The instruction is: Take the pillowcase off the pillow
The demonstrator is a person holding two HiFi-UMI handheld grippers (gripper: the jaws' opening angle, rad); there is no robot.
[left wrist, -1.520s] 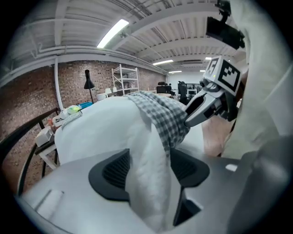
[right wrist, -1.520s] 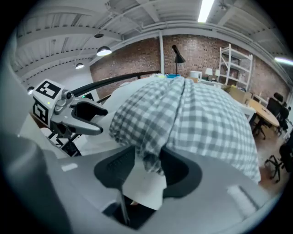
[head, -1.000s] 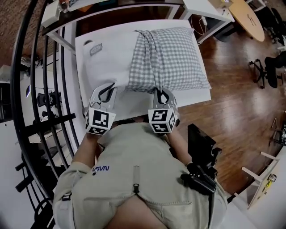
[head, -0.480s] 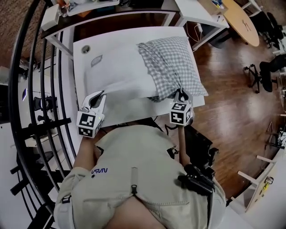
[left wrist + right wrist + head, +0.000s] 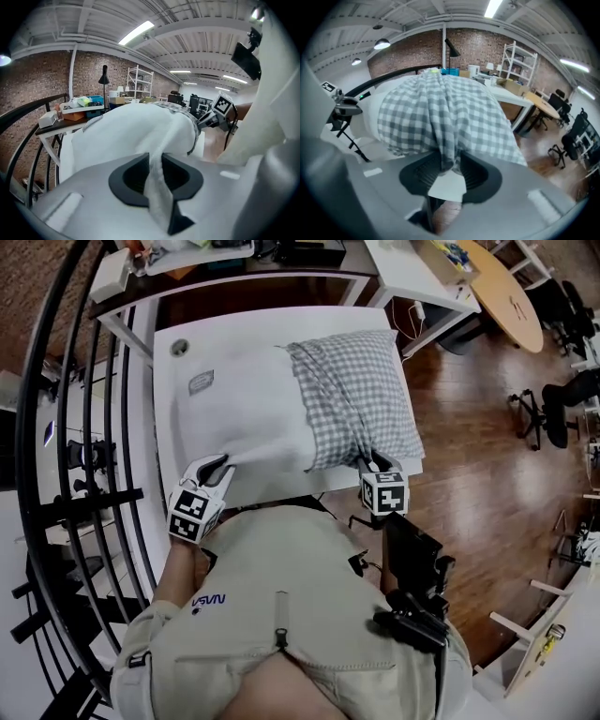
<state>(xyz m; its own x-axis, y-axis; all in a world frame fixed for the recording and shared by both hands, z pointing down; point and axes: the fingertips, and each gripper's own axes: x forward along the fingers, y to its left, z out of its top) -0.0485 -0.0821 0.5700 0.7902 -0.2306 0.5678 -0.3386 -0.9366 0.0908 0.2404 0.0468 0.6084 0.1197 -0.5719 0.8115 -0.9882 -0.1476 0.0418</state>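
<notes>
Pillowcase (image 5: 356,409): grey-and-white check, covering only the right-hand part of the pillow. Its open edge runs across the middle, so I judge it about half off.
Pillow (image 5: 239,413): white, lying across the desk (image 5: 244,329). Its left part is bare, with a small sewn label (image 5: 200,383) near the far corner.
Left claw (image 5: 214,468): at the pillow's near left corner, with a fold of the bare white fabric pinched between its jaws. The jaws are beginning to open, though the pads look to be on the cloth.
Right claw (image 5: 375,463): at the near right corner, with a gathered bunch of the checked cloth between its jaws. The jaws are opening wide, and the bunch seems to hang loose rather than squeezed.
Why held so: one claw anchors the pillow itself and the other takes only the cover. Drawing them apart slides the cover along instead of dragging the whole bundle over the desk.
Why both ease off: probably the sideways reach is spent, since the right claw sits by the desk's right edge and a fresh hold is due.
Next move calls for: a new bite on the pillowcase alone, with no pillow fabric caught in it, and a firm hold on the bare end.
Risk: the covered end lies close to the desk edge and could slip toward the wooden floor (image 5: 487,456) once released.
</notes>
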